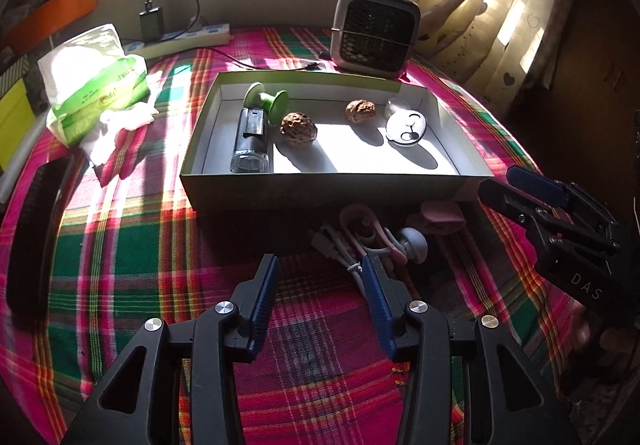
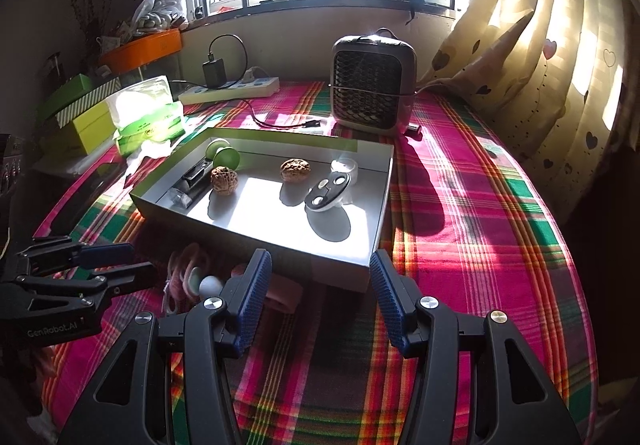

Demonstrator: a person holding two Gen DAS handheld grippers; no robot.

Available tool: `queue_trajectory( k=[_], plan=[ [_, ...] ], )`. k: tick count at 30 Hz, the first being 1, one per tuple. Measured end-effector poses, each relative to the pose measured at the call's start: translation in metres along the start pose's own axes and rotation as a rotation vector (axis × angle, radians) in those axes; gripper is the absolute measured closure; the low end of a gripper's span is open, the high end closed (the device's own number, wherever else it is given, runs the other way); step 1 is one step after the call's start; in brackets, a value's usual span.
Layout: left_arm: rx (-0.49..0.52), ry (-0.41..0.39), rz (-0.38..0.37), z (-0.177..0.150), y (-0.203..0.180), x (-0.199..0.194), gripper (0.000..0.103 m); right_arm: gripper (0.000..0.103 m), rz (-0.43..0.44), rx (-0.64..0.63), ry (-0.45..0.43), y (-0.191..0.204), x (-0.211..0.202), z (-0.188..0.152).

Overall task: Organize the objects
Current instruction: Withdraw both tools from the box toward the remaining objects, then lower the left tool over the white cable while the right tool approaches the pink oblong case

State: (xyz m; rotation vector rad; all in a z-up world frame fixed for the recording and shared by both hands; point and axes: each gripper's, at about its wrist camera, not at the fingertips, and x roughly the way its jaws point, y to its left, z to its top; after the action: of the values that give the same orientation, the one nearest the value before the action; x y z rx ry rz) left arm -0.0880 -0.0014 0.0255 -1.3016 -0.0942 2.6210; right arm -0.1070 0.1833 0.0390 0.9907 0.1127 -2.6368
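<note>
A shallow box [image 1: 328, 181] sits mid-table on the plaid cloth [image 1: 120, 237], holding two walnuts [image 1: 299, 129], a green spool [image 1: 267, 101], a dark bottle [image 1: 251, 143] and a round grey lid [image 1: 407, 129]. Just near of its front wall, in shadow, lies a tangle of pink and white cables [image 1: 372, 241] (details too dim to tell). The left gripper [image 1: 322, 287] hovers beside that tangle, jaws apart and empty; the right gripper [image 2: 320, 295] hangs over the box's near right corner, jaws also apart, holding nothing.

Plaid tablecloth [image 1: 120, 245], small fan heater [image 1: 376, 33], power strip [image 2: 230, 89], tissue pack [image 1: 92, 85], heart-print curtain [image 2: 560, 45]
</note>
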Motion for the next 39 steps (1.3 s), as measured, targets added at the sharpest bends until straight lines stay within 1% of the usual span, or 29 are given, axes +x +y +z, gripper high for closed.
queue_trajectory(
  k=[6, 11, 14, 22, 24, 26, 29, 31, 39],
  plan=[
    [0.014, 0.033, -0.033, -0.007, -0.008, 0.005, 0.062, 0.051, 0.008, 0.006, 0.008, 0.000, 0.000, -0.005],
    [0.018, 0.054, -0.038, -0.009, -0.015, 0.011, 0.062, 0.051, 0.012, 0.010, 0.017, 0.000, 0.001, -0.008],
    [0.014, 0.052, -0.033, -0.007, -0.016, 0.013, 0.061, 0.051, 0.014, 0.008, 0.022, 0.001, 0.002, -0.009],
    [0.019, 0.057, 0.007, -0.008, -0.012, 0.011, 0.061, 0.051, 0.019, -0.005, 0.039, 0.005, 0.005, -0.010],
    [0.018, 0.056, 0.013, -0.009, -0.009, 0.010, 0.061, 0.051, 0.022, -0.005, 0.042, 0.006, 0.005, -0.010],
    [0.022, 0.055, 0.035, -0.010, -0.005, 0.009, 0.061, 0.050, 0.022, -0.006, 0.046, 0.007, 0.006, -0.010],
    [0.014, 0.055, 0.040, -0.012, 0.001, 0.007, 0.061, 0.051, 0.023, -0.007, 0.048, 0.008, 0.006, -0.011],
    [0.016, 0.053, 0.062, -0.013, 0.005, 0.005, 0.061, 0.051, 0.023, -0.009, 0.049, 0.009, 0.006, -0.010],
    [-0.010, 0.049, 0.095, -0.015, 0.023, 0.000, 0.061, 0.051, 0.025, -0.021, 0.063, 0.014, 0.009, -0.012]
  ],
)
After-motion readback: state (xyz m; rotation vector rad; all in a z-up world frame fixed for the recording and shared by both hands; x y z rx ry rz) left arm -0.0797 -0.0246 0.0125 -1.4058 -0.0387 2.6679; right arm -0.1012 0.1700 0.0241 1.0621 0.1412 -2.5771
